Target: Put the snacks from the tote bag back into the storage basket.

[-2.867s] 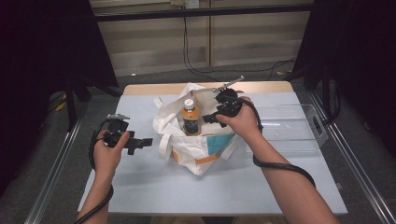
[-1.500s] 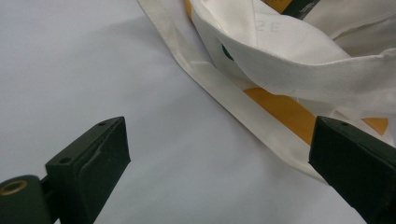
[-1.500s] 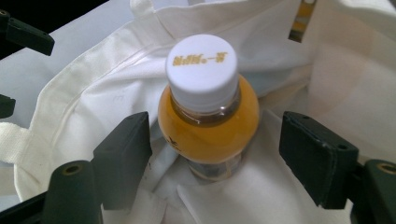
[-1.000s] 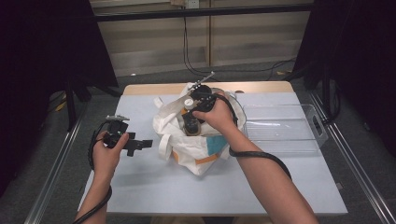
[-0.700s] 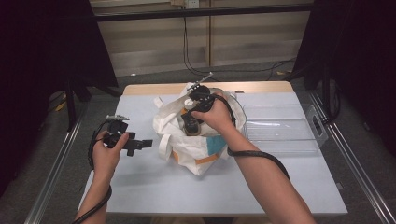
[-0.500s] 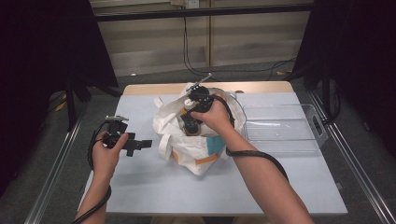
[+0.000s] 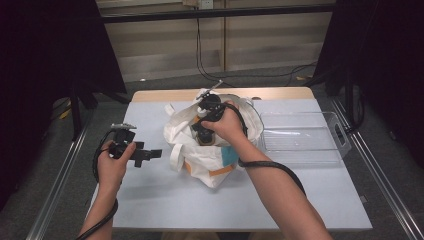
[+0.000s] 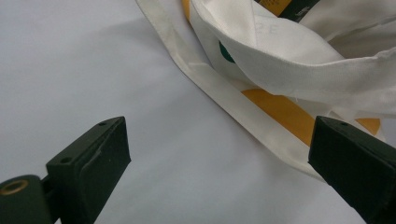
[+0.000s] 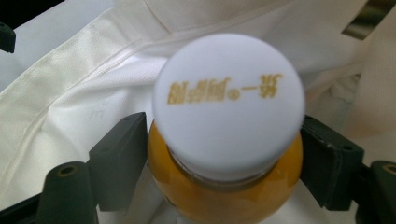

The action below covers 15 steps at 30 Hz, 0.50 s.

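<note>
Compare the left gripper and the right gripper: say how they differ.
The right gripper clamps the orange bottle inside the white bag; the left gripper holds nothing, jaws wide open. The right sits in the bag's mouth; the left is over bare table beside it. Both have black jaws.

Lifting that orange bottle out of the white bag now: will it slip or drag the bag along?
The bottle looks full of orange liquid, so probably heavy for its size. Its shoulder is rounded and smooth between the right gripper jaws, so it might slide. The bag is limp cloth and may lift with it.
</note>
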Each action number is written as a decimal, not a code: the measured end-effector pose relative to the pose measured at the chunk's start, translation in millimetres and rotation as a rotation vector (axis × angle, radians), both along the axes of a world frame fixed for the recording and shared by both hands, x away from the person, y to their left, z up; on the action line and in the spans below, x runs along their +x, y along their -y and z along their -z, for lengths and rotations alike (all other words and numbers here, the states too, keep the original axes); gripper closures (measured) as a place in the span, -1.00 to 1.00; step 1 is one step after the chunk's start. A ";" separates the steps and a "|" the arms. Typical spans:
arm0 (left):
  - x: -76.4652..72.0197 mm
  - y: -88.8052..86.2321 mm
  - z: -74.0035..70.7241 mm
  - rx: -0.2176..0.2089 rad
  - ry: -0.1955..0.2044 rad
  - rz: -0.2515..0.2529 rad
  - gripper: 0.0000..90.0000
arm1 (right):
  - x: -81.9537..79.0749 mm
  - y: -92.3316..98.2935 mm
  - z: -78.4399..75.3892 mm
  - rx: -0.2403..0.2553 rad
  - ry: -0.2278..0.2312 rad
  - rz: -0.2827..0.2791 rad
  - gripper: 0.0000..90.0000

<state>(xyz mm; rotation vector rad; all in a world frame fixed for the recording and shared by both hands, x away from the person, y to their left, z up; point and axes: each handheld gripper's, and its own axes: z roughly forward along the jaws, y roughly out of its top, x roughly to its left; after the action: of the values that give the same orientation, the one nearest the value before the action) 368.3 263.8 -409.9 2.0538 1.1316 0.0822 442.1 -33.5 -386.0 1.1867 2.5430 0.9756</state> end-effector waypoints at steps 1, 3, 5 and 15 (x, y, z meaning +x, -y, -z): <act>0.1 -0.2 0.0 0.001 0.000 0.001 -0.89 | -0.1 0.1 -0.2 0.001 -0.002 0.006 -0.45; 0.1 -0.5 0.0 0.001 0.001 0.003 -0.89 | 0.0 0.2 -0.2 0.000 0.001 0.005 -0.45; 0.0 -0.3 0.3 0.002 0.004 -0.003 -0.89 | -0.1 0.2 0.2 -0.002 0.002 -0.001 -0.44; -0.6 -1.9 0.6 -0.001 -0.001 -0.007 -0.89 | -0.2 1.4 0.7 -0.009 -0.006 0.004 -0.34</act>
<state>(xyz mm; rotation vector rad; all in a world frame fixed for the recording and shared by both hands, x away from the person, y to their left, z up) 367.7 265.7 -410.5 2.0491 1.1394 0.0841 441.9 -34.9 -386.7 1.1933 2.5461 0.9600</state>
